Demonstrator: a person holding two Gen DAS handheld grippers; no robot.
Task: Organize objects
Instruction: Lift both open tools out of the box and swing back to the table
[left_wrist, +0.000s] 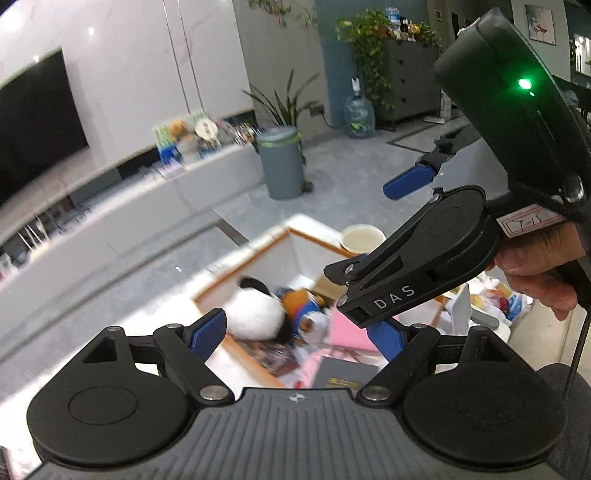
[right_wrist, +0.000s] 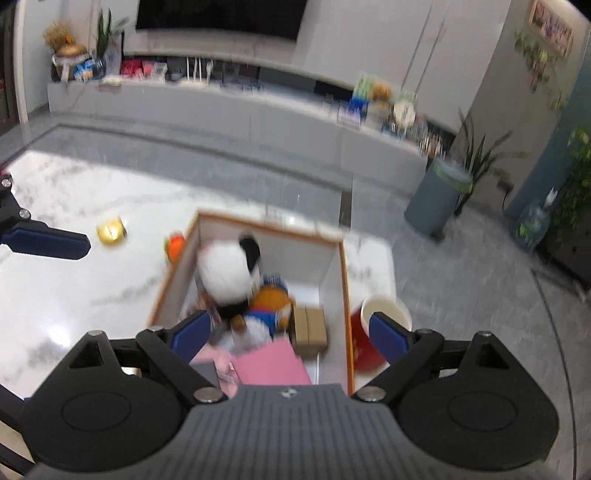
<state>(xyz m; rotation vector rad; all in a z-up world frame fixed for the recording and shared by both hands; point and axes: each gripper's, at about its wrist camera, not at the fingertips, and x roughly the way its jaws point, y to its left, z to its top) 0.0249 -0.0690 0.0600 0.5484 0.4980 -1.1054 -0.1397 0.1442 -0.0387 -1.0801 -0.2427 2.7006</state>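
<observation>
— So how far along are you?

— Well on, I'd judge. Your box already holds the panda plush, the orange-and-blue plush, a cardboard packet and pink paper.

— And what's left?

— The gold tin and the orange toy lie out on your table, and the red cup stands just beside the box. Your left gripper and right gripper both hang spread apart, holding nothing.

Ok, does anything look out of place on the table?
Two small items sit loose on the table outside the box: a gold object and an orange toy against its left wall. Nothing looks spilled.
</observation>
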